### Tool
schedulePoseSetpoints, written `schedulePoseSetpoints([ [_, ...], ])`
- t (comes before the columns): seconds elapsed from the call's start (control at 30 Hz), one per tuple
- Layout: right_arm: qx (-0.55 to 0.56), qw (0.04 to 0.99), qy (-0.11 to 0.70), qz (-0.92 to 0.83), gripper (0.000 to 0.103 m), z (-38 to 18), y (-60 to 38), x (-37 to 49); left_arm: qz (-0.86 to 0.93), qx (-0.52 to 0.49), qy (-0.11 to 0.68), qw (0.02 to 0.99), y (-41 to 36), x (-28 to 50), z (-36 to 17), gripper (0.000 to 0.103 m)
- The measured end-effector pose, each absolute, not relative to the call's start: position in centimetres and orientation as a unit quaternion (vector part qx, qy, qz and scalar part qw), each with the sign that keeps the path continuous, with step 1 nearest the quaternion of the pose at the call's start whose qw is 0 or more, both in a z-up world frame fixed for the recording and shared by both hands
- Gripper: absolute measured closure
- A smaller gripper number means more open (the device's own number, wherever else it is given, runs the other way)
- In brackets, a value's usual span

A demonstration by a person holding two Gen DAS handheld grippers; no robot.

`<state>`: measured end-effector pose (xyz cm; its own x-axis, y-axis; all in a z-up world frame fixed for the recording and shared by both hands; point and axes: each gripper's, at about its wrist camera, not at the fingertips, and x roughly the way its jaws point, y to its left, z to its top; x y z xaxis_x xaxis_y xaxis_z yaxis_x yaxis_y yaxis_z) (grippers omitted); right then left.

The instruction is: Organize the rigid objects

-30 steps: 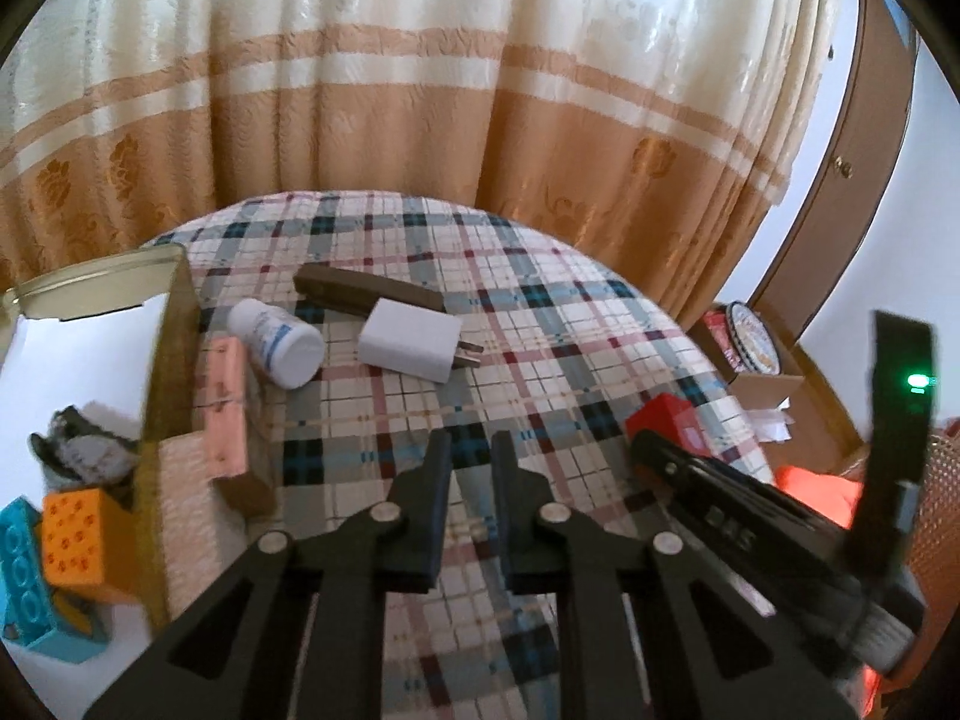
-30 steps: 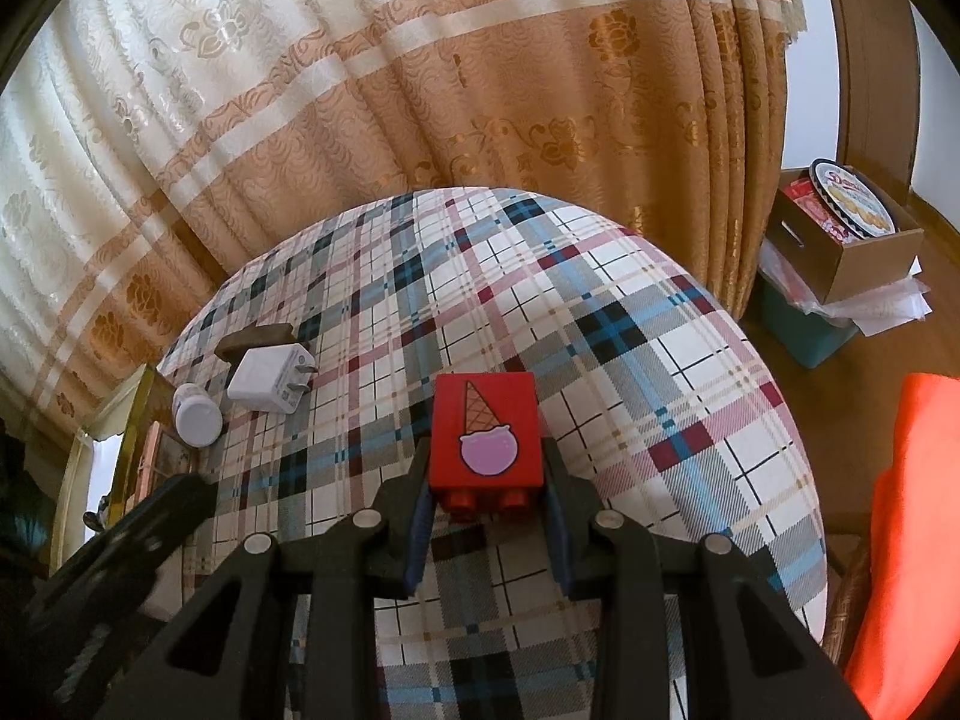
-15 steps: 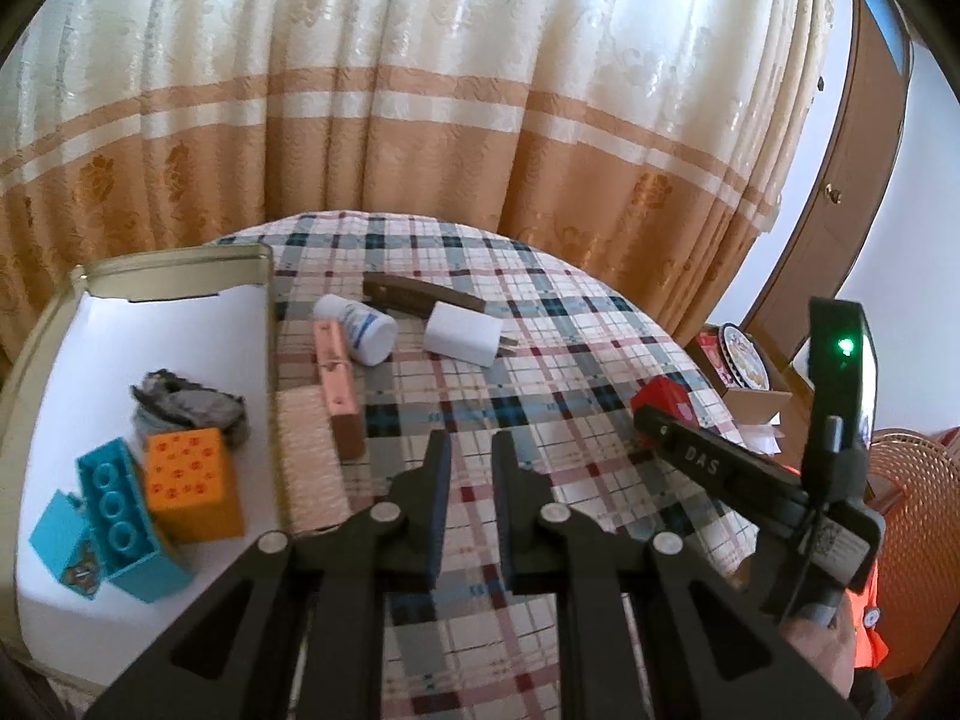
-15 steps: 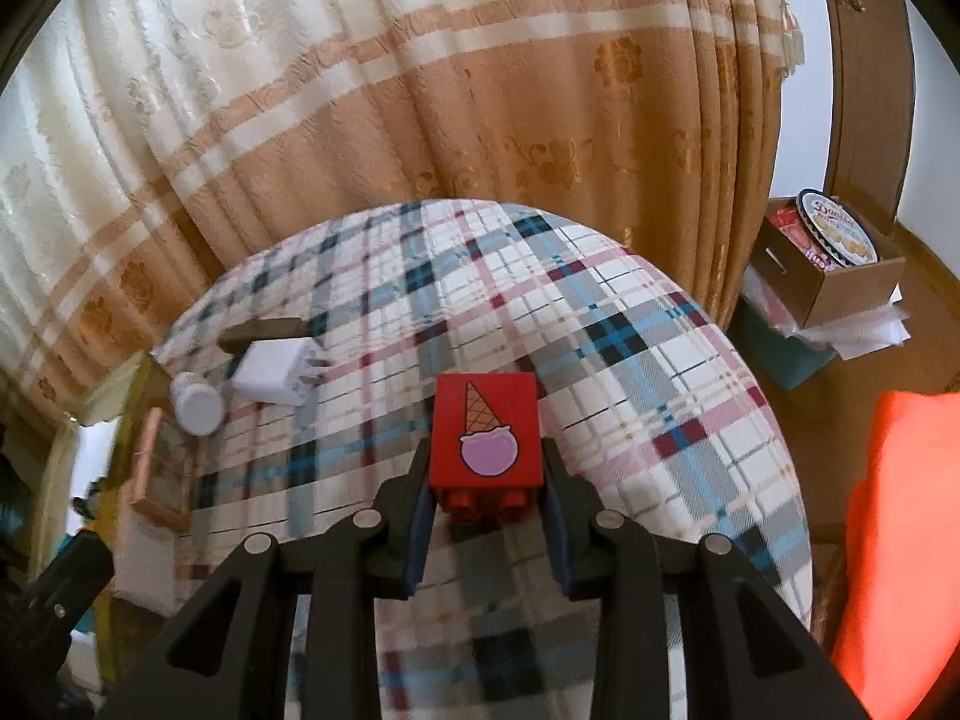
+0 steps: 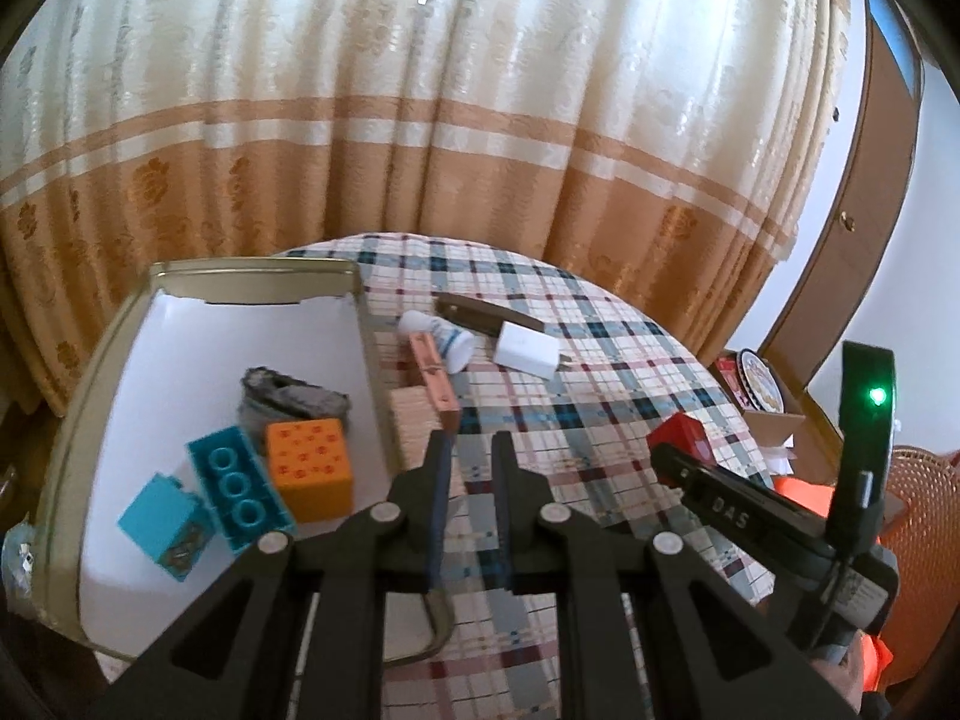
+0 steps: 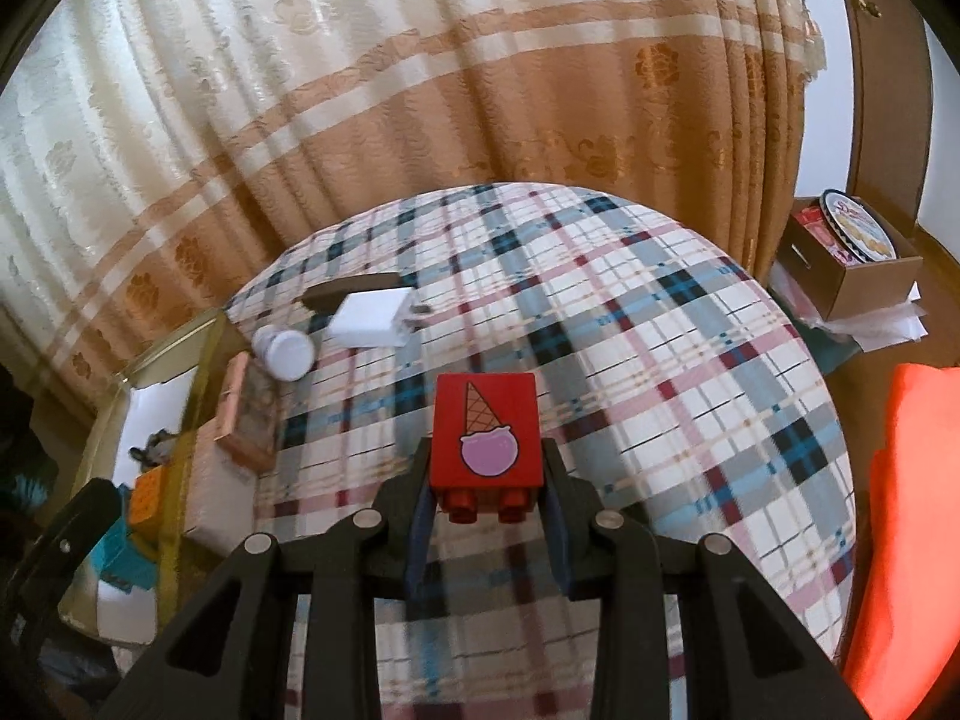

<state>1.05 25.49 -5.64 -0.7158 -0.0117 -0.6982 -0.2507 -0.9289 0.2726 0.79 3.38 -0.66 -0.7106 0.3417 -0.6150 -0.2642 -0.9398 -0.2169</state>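
Red block (image 6: 487, 433), printed with an inverted ice-cream cone, is clamped between the right gripper (image 6: 486, 480) jaws above the plaid table (image 6: 690, 372). Its underside is hidden. Left gripper (image 5: 469, 468) jaws nearly closed, empty.

"DAS" on right gripper (image 5: 729, 504) (white letters)

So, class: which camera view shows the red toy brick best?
The right wrist view. There the red toy brick sits centred and sharp, held in the right gripper, its ice-cream picture facing the camera. The left wrist view shows only a corner of it, at the right, behind the other gripper's body.
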Motion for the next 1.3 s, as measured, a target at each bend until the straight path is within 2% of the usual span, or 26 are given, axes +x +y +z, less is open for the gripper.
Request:
schedulePoseSetpoints([
  [1.3, -0.320, -0.075, 0.102, 0.939, 0.069, 1.3, 11.4, 1.8, 0.949, -0.293, -0.099, 0.059, -8.7, 1.5, 0.9, 0.091],
])
